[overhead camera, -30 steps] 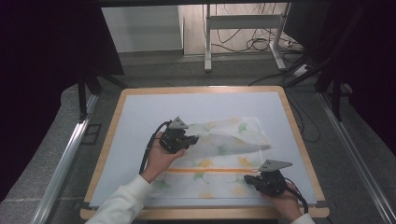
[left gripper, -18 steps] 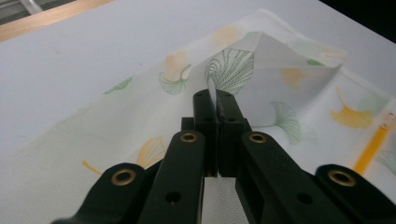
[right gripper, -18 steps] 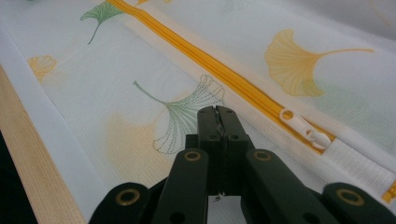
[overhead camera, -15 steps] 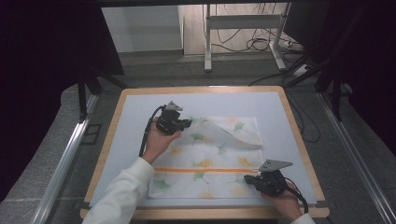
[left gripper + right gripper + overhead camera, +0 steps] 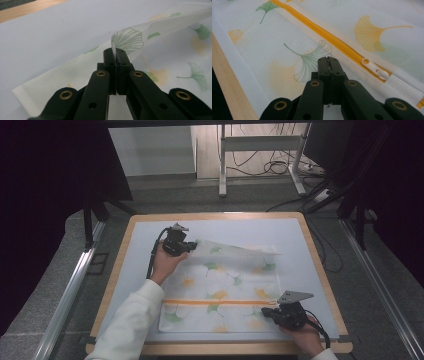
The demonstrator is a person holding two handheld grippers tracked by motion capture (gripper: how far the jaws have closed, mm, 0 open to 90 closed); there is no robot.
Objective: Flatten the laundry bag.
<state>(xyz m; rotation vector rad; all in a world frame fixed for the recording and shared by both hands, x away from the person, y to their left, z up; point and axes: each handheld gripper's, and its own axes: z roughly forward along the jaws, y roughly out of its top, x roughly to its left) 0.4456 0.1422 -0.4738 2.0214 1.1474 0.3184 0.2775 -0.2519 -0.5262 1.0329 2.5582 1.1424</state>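
High view: the mesh bag (image 5: 225, 290) lies on the pale mat (image 5: 300, 245) of the wood-rimmed table (image 5: 320, 270), bare mat beyond it; dark floor and cables behind. Left gripper view: the left gripper (image 5: 116, 53) pinches the bag's folded edge. Right gripper view: the right gripper (image 5: 328, 60), jaws together, rests on mesh beside the orange zipper (image 5: 322, 33).

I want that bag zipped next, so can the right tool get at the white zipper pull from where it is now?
Probably yes. The white zipper pull lies flat on the orange zipper, just beside the right tool, with nothing over it. But that tool is shut on the mesh bag and would have to let go first.
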